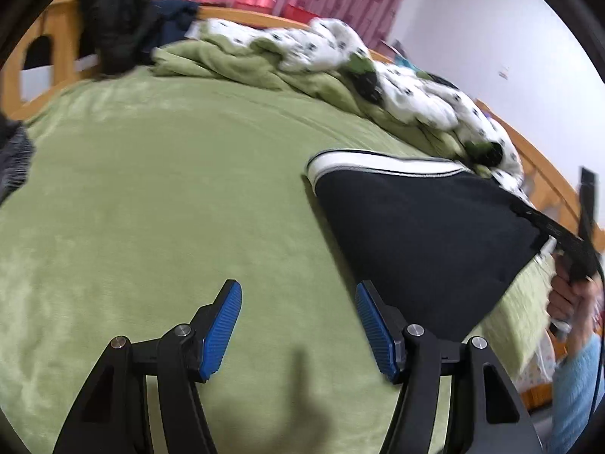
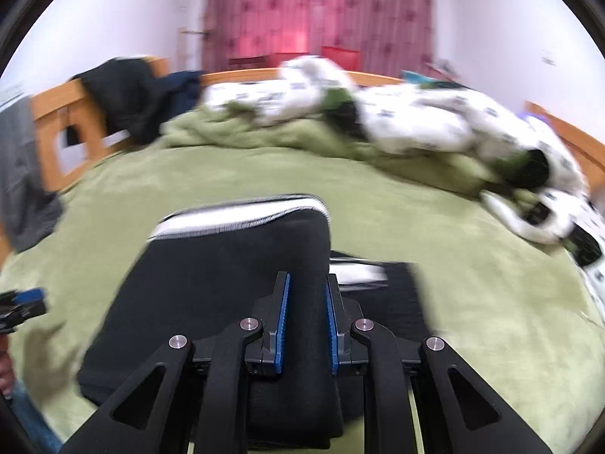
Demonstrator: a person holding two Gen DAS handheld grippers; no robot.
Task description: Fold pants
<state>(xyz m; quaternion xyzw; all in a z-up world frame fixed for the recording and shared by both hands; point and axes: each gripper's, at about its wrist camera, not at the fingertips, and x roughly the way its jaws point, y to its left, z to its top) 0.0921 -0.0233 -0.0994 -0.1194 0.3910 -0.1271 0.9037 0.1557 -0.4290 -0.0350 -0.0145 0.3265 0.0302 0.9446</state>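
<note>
The pants (image 1: 416, 234) are black with a white stripe, folded into a flat bundle on the green bed. In the right wrist view the pants (image 2: 227, 283) fill the lower middle. My right gripper (image 2: 307, 295) is shut on a thick fold of the black fabric between its blue pads and lifts that end. It shows at the right edge of the left wrist view (image 1: 578, 253), pulling the cloth up. My left gripper (image 1: 298, 302) is open and empty above bare bedspread, to the left of the pants. It also shows in the right wrist view (image 2: 22, 304).
A green bedspread (image 1: 170, 208) covers the bed. A crumpled white patterned quilt (image 1: 397, 83) lies along the far side. Dark clothes (image 1: 113, 19) hang on the wooden bed frame (image 1: 49, 38). Grey cloth (image 1: 13, 159) lies at the left edge. Pink curtains (image 2: 317, 11) are behind.
</note>
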